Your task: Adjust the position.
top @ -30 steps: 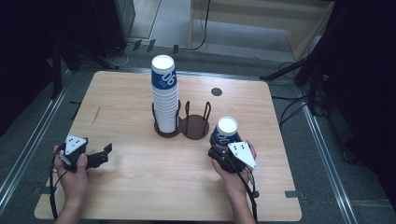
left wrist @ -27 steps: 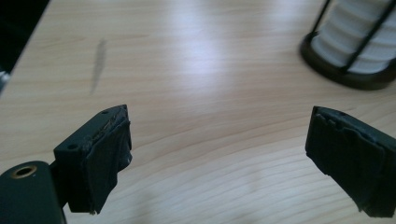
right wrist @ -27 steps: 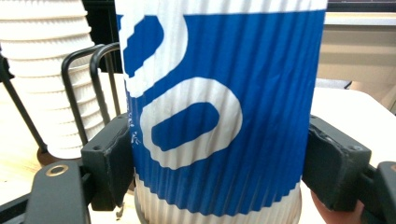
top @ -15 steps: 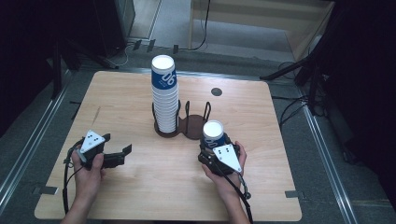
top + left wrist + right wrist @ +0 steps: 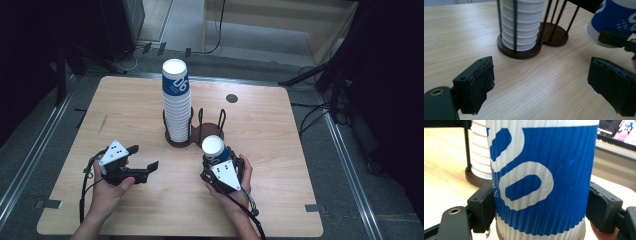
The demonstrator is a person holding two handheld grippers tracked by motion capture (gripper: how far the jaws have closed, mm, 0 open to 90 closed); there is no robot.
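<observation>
Right gripper [image 5: 219, 165] clamps a blue cup [image 5: 215, 149], bottom-up, just near of the rack [image 5: 192, 131] w/ the cup stack [image 5: 176, 102]; left gripper [image 5: 144, 161] is wide open, empty, so bring it in square & grip gently w/o crushing.

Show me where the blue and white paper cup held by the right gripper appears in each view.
High view: the cup is low and right of centre, in front of the rack.
Left gripper view: top right corner, tilted.
Right gripper view: centre, between the two black fingers.
Shared landmark: the stack of white cups in the dark rack.
</observation>
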